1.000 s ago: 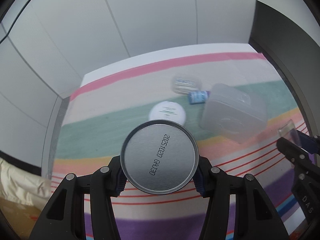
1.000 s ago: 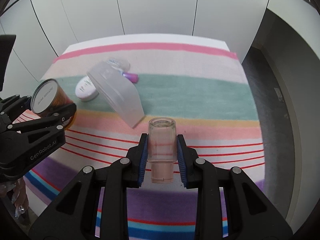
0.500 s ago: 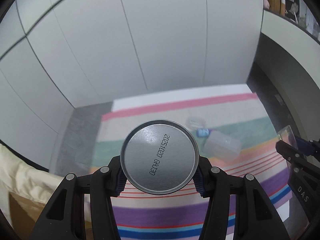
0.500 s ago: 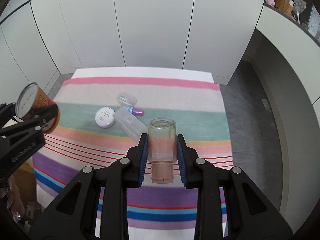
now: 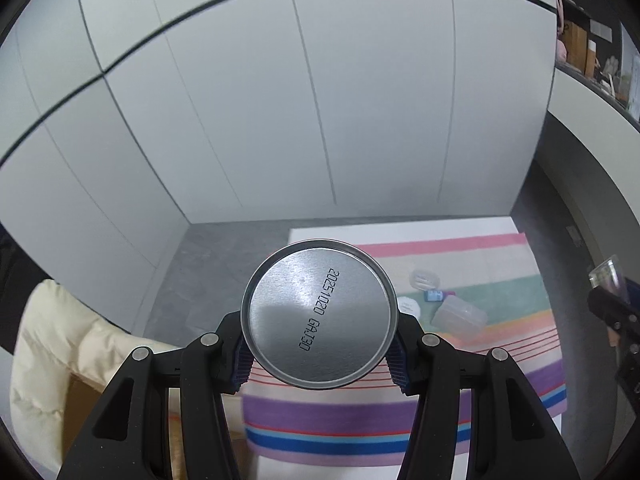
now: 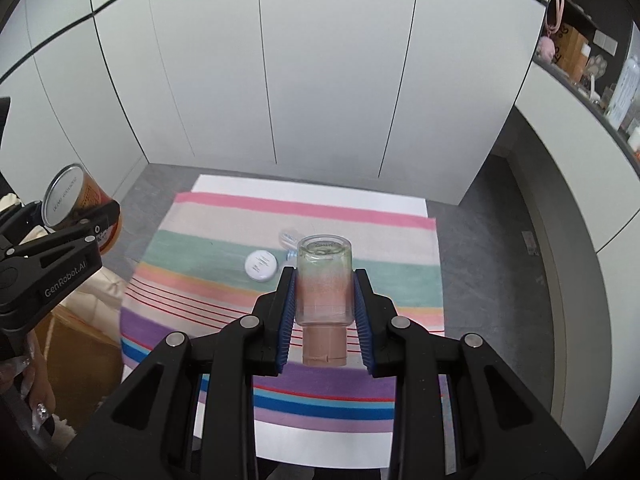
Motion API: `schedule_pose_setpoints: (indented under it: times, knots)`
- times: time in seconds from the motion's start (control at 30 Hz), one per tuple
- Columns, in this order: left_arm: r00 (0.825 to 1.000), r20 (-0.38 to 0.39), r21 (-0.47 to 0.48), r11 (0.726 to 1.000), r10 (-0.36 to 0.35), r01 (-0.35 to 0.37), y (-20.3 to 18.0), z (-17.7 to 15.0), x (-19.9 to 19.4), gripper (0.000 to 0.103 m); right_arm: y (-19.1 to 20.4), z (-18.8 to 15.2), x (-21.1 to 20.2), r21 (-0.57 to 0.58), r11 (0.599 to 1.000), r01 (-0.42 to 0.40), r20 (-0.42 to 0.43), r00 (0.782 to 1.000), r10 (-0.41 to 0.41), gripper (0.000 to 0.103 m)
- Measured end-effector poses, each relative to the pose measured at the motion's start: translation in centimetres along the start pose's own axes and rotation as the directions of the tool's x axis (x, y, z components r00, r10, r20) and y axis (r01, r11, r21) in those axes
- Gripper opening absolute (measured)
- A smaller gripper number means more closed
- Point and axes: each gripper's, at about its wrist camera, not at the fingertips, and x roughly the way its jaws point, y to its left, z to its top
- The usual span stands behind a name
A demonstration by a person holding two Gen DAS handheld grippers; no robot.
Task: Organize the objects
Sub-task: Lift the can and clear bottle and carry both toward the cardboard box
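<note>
My left gripper (image 5: pixel 319 354) is shut on an orange can (image 5: pixel 319 322) whose silver base with a printed date code faces the camera; the can also shows in the right wrist view (image 6: pixel 82 210). My right gripper (image 6: pixel 324 312) is shut on a clear glass bottle with a tan cap (image 6: pixel 324 292), base pointing away. Both are held high above the striped cloth (image 6: pixel 360 236). On the cloth lie a white round jar (image 6: pixel 261 265), a frosted plastic box (image 5: pixel 459 317), a small blue and purple bottle (image 5: pixel 436 295) and a clear lid (image 5: pixel 424 279).
White cabinet doors (image 6: pixel 280 80) stand behind the table. A cream cushion (image 5: pixel 52 344) and a cardboard box (image 5: pixel 80 404) sit at the left. A grey floor (image 6: pixel 492 240) surrounds the table, and a counter with shelf items (image 6: pixel 580 64) runs along the right.
Both grippers have risen well above the table with the can and bottle still held. The cloth and its objects now look smaller and farther away.
</note>
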Motion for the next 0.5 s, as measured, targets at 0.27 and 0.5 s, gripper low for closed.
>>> schedule_pose_setpoints:
  times: [0.27, 0.5]
  knots:
    - [0.999, 0.041, -0.011, 1.0, -0.014, 0.014, 1.6, 0.2, -4.2, 0.055, 1.5, 1.6, -5.3, -0.016, 1.0, -0.019, 0.042, 0.999, 0.019, 0.029]
    - [0.999, 0.053, -0.008, 1.0, -0.011, 0.012, 1.3, 0.0, -5.9, 0.055, 1.9, 2.3, -7.6, -0.016, 1.0, -0.027, 0.073, 0.997, 0.028, 0.029]
